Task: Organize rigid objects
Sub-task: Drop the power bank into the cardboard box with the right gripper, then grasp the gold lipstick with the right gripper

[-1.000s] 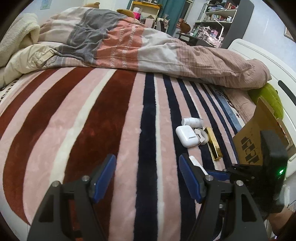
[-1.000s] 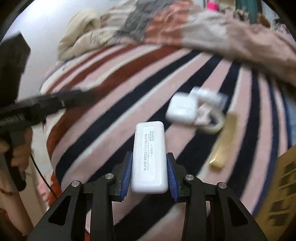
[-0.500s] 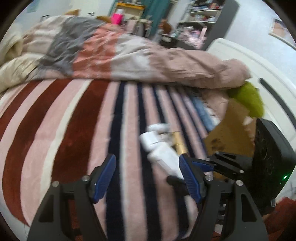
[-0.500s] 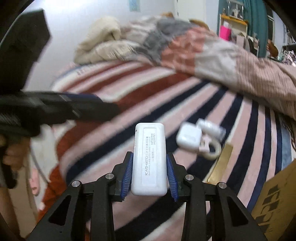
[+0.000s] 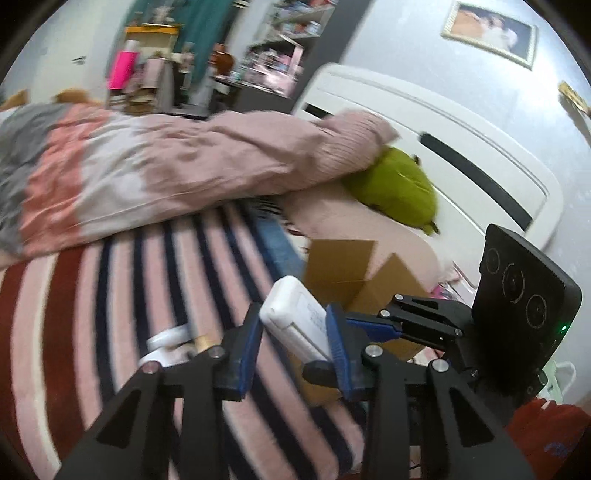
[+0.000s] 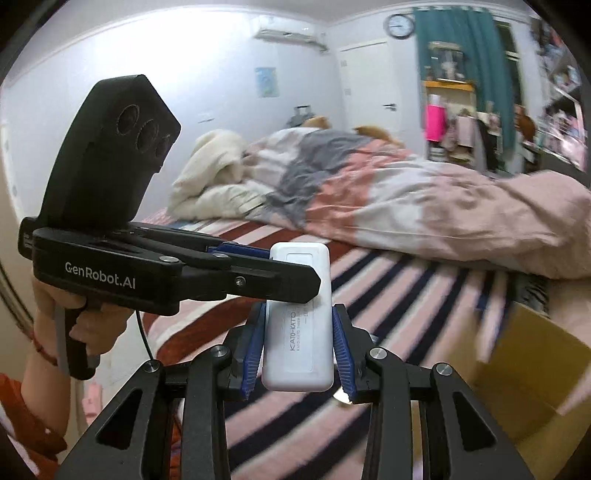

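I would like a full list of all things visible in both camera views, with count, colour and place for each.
white rectangular case: one, white, in the air between both grippers
cardboard box: one, brown, open, on the bed's right side
small white items: at least two, blurred, on the blanket
gold stick: one, beside the white items
striped blanket: one, pink, red and navy, covers the bed
duvet: one, pink, grey and white, bunched at the far side
green cushion: one, by the headboard
wall clock: one, high on the wall
left gripper: black with blue pads, closing around the case's far end
right gripper: shut on the case
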The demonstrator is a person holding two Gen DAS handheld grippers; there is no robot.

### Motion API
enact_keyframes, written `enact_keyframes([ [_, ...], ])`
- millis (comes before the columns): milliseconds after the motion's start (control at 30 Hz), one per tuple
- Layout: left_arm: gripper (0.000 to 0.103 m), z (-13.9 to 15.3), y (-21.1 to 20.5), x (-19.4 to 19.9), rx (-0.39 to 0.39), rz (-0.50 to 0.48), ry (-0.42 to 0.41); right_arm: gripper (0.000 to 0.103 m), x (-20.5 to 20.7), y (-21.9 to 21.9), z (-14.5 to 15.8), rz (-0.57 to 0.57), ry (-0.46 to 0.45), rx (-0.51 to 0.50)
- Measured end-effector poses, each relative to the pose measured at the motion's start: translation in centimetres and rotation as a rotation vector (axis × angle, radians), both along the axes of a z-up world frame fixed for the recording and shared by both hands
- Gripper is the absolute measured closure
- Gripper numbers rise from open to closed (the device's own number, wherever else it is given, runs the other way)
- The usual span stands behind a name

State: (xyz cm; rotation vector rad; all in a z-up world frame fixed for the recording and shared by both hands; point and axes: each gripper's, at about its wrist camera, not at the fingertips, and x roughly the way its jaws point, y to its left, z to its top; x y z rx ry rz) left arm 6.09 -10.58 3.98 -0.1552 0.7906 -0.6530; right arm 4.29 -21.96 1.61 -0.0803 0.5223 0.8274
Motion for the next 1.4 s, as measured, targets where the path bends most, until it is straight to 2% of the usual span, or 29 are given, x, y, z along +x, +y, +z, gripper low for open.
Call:
enact_keyframes([
  [100,0.071,-0.4,-4.9,1.5,0.037,-0.082,0.02,0.072,0.6,-3.8,0.4,-0.078,0.028,-0.008],
  [300,0.071,-3.2,-11.6,3.7,0.098,-0.185,0.113,0.072,2.4,-9.8,-1.2,-0.214,0.173,-0.1],
  [433,0.071,-4.4,-13.4,4.3,0.134,-0.203,0.153,0.072,3.7,-11.6,-2.5,-0.228,0.266,-0.133],
  [500,0.07,-4.7,-13.9,4.4,0.163,-0.196,0.155,0.072,4.0,-11.7,-2.9,-0.236,0.278,-0.167],
  [567,0.065,-4.9,-14.0,4.4,0.19,-0.18,0.148,0.072,4.1,-11.4,-3.2,-0.254,0.278,-0.21],
  [600,0.06,-4.8,-13.8,4.2,0.199,-0.172,0.139,0.072,4.2,-11.4,-3.2,-0.258,0.284,-0.206],
  [767,0.051,-3.0,-10.5,3.2,0.152,-0.113,0.09,0.072,4.0,-11.3,-3.1,-0.298,0.274,-0.232],
  [900,0.049,-1.1,-5.0,1.5,0.155,0.002,0.024,0.072,3.3,-9.8,-2.1,-0.274,0.247,-0.209],
  [1000,0.049,-1.0,0.5,-0.2,0.184,0.145,-0.001,0.072,2.0,-6.6,-0.8,-0.185,0.179,-0.178],
  [1100,0.046,-2.2,4.7,-1.5,0.197,0.238,0.0,0.072,1.0,-2.4,-0.2,-0.072,0.147,-0.142],
  [1200,0.044,-4.6,9.1,-2.8,0.19,0.318,0.025,0.072,0.3,2.6,-1.2,0.025,0.151,-0.14],
  [1300,0.044,-7.0,11.9,-3.4,0.188,0.366,0.046,0.072,0.3,6.6,-3.5,0.06,0.179,-0.173],
  [1400,0.044,-9.7,14.2,-3.8,0.166,0.405,0.073,0.071,0.9,9.3,-6.7,0.019,0.205,-0.231],
])
